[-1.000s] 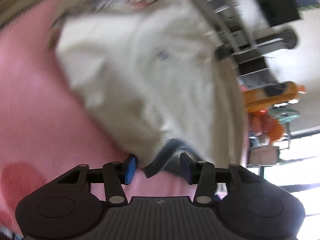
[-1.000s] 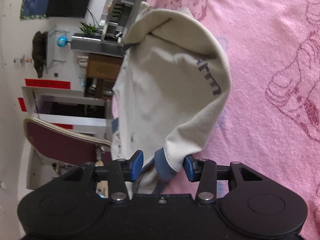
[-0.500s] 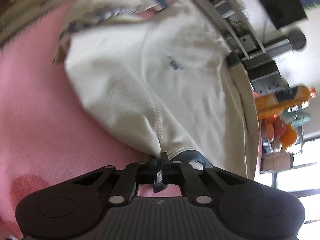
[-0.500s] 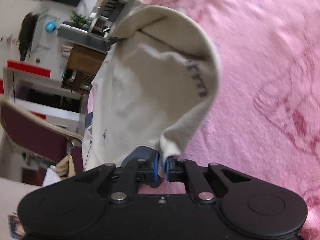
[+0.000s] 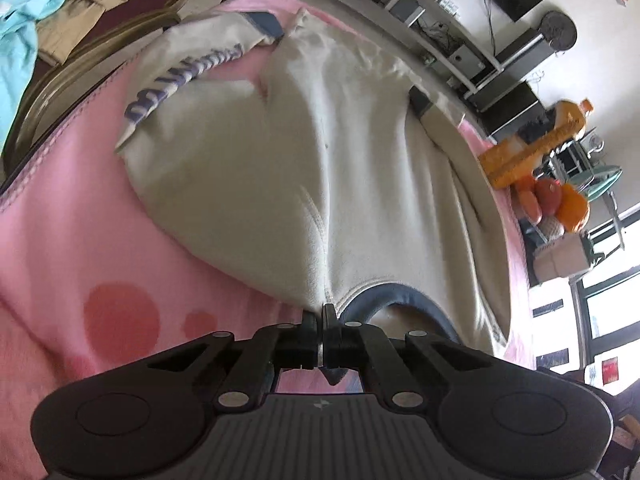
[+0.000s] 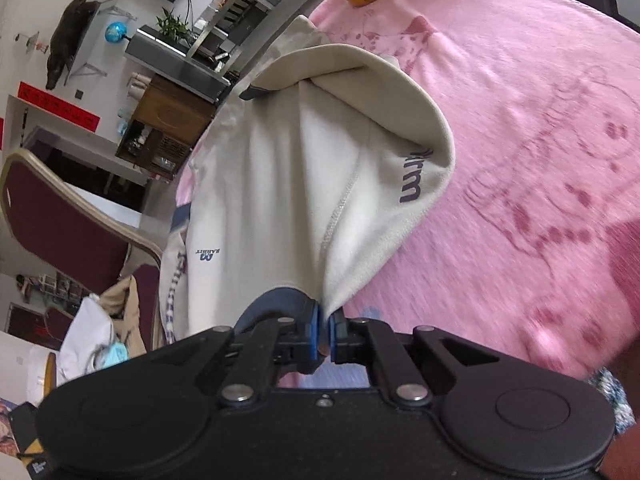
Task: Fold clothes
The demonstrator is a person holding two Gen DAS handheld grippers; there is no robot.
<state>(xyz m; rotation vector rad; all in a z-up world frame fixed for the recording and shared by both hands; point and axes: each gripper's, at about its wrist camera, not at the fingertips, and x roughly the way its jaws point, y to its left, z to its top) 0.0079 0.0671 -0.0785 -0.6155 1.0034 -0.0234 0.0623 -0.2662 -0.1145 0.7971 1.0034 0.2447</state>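
Note:
A cream sweatshirt (image 5: pixel 320 168) with a blue collar and blue lettering on its sleeve lies on a pink blanket (image 5: pixel 80 248). My left gripper (image 5: pixel 323 320) is shut on the sweatshirt's shoulder seam beside the blue collar (image 5: pixel 396 294). In the right wrist view the same sweatshirt (image 6: pixel 288 184) hangs lifted and draped, with one side folded over. My right gripper (image 6: pixel 325 320) is shut on its other shoulder edge next to the collar (image 6: pixel 276 300).
The pink blanket (image 6: pixel 540 160) spreads to the right. A maroon chair (image 6: pixel 60 224) with piled clothes stands at the blanket's edge. Shelves with electronics (image 5: pixel 460 40) and orange items (image 5: pixel 540 184) stand beyond the far edge.
Both grippers were open around the collar edges a second ago. They have closed on the sweatshirt and lifted and pulled it toward me.

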